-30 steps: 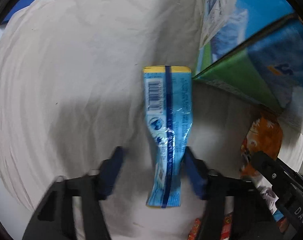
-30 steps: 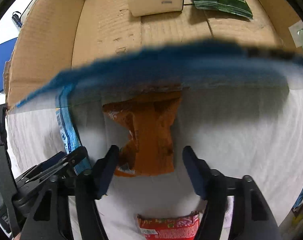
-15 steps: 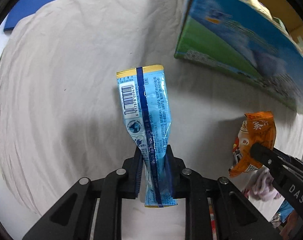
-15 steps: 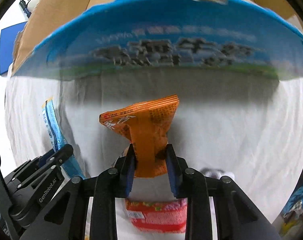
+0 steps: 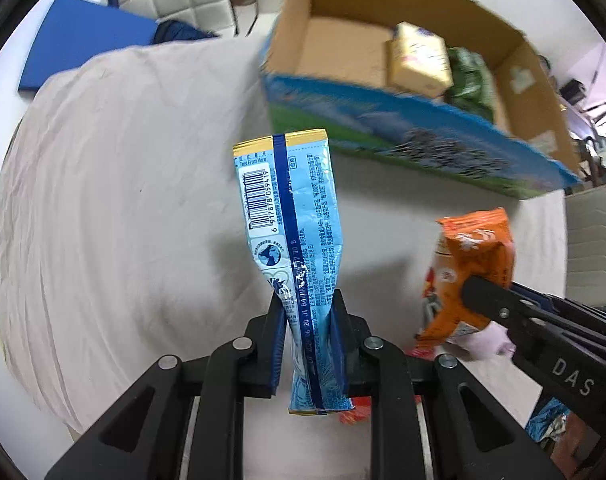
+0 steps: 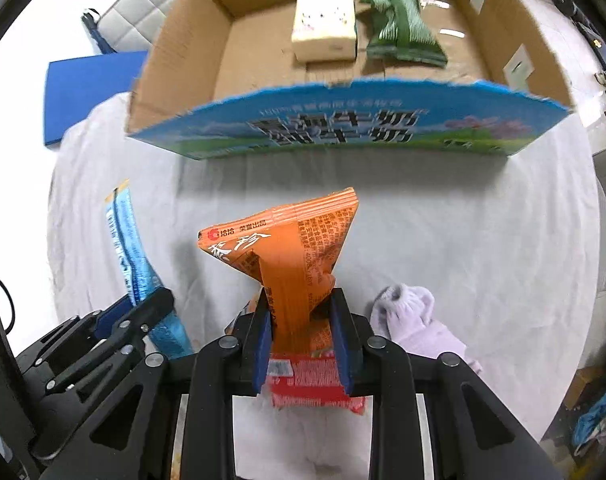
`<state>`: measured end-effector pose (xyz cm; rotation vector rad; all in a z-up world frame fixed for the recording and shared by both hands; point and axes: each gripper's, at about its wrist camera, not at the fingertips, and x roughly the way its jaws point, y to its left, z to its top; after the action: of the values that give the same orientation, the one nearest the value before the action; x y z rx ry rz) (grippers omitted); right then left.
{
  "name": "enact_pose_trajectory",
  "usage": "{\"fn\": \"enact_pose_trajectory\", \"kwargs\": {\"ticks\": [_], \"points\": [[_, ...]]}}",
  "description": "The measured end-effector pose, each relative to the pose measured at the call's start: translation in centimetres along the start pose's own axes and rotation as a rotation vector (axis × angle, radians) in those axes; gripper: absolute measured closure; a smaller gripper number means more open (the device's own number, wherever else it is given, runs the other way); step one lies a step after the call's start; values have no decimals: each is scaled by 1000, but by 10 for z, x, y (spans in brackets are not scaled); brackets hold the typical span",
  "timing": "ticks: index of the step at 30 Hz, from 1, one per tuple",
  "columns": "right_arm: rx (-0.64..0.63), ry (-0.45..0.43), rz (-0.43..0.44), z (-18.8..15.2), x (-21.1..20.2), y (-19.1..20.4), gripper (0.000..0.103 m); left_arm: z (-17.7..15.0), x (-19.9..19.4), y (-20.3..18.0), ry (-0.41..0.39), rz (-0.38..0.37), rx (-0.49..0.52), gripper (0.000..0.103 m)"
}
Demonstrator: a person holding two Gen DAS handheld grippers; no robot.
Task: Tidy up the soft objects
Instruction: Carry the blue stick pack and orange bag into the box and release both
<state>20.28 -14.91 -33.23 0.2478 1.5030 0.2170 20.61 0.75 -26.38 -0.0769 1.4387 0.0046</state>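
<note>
Our left gripper (image 5: 309,340) is matte black plastic with dark blue pads (image 5: 278,344) lining the inner faces of both fingers. Round silver screws (image 5: 242,344) sit on the linkage arms, which have triangular cutouts. Our right gripper (image 6: 303,340) has the same build: black frame, blue pads (image 6: 261,350), silver screws (image 6: 227,342). From the left wrist view we read white "DAS" lettering (image 5: 573,376) on its side.
</note>
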Motion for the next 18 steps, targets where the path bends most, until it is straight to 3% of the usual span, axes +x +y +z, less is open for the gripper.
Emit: {"fn": "enact_pose_trajectory", "kwargs": {"ticks": [7,13,18], "points": [[-2,-85,53,-6,-79,-11,75,0,-60,-30,-98,-71,46,86],[11,-186,81,12,-136,-17,75,28,-107,-52,-171,-139,74,86],[24,-262,47,47,-167,-28,75,69,-126,-65,-206,-140,127,85]]}}
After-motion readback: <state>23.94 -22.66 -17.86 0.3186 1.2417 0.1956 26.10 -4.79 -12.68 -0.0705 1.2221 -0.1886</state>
